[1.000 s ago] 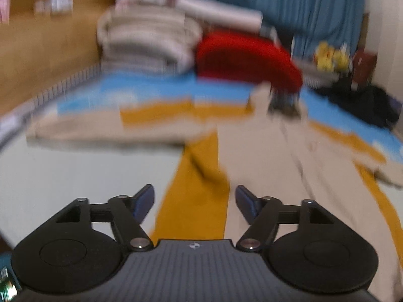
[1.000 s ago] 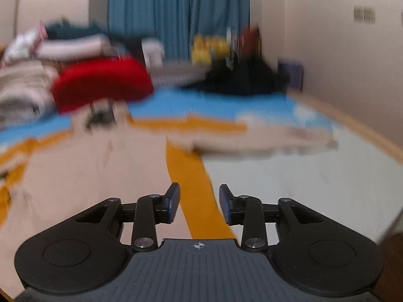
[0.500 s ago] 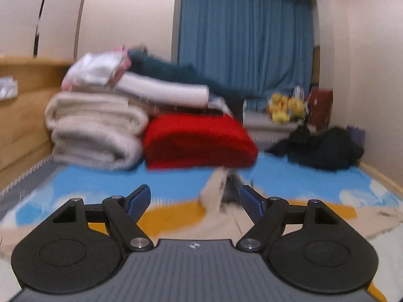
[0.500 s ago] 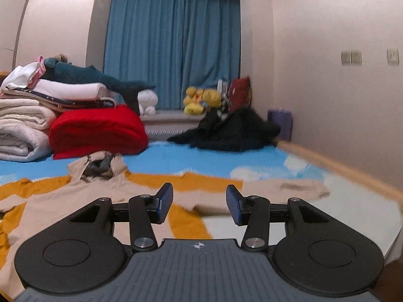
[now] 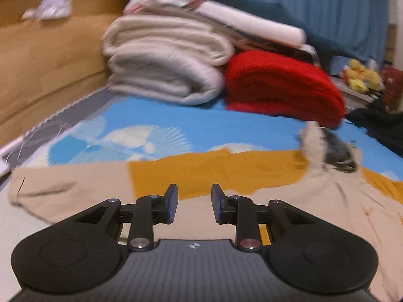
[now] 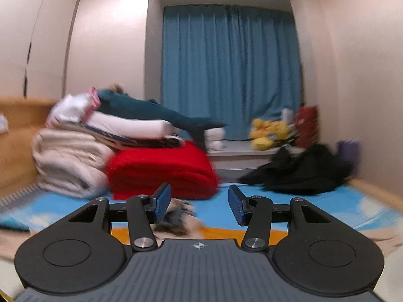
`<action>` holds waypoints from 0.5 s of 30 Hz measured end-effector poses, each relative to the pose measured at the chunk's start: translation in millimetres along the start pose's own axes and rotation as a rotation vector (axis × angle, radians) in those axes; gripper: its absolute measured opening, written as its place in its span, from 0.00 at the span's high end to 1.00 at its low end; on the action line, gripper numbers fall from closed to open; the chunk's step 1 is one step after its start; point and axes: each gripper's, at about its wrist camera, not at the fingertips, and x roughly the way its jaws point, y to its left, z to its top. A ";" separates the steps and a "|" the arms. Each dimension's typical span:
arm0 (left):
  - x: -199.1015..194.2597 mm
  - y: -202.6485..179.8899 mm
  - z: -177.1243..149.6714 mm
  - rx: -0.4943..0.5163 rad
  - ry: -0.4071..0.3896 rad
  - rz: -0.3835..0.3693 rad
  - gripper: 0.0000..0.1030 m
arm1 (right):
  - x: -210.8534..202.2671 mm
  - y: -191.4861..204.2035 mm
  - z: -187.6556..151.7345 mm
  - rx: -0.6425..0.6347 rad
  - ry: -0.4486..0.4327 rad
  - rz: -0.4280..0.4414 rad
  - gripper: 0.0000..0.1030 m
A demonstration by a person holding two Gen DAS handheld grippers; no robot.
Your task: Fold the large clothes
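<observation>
Reaching over the spread garment, the left gripper (image 5: pixel 194 202) hovers above the beige-and-mustard hoodie (image 5: pixel 297 201), which lies flat on the blue patterned mat (image 5: pixel 156 123), its left sleeve (image 5: pixel 63 188) stretched toward the wooden bed frame (image 5: pixel 45 58) and its hood (image 5: pixel 327 148) near the red blanket (image 5: pixel 282 85). Its jaws have just been closing and now stand part-way apart with nothing between them; the cloth lies beneath, not pinched. The right gripper (image 6: pixel 199 205) points almost level across the room toward the blue curtain (image 6: pixel 229 75), jaws spread and opening a little further, empty, with the hood (image 6: pixel 176 214) blurred just beyond its left finger.

Judging from this, no fold has been made: the hoodie looks fully laid out, and the step in hand is lining up for the first grasp. The next move probably calls for lowering the left gripper to the sleeve or the shoulder seam, opening enough to take the fabric, pinching a single edge, and bringing it across the body. The right gripper would need to tip downward first, since it aims above the garment.
</observation>
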 end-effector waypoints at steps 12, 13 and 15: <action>67.2 182.3 -25.1 -0.371 0.147 0.170 0.48 | 59.0 55.8 -37.4 -0.224 0.058 0.188 0.49; 70.2 197.5 -28.5 -0.406 0.153 0.188 0.48 | 60.4 57.1 -39.6 -0.235 0.063 0.192 0.49; 75.6 227.8 -36.6 -0.483 0.161 0.228 0.48 | 67.8 58.0 -45.9 -0.244 0.094 0.201 0.50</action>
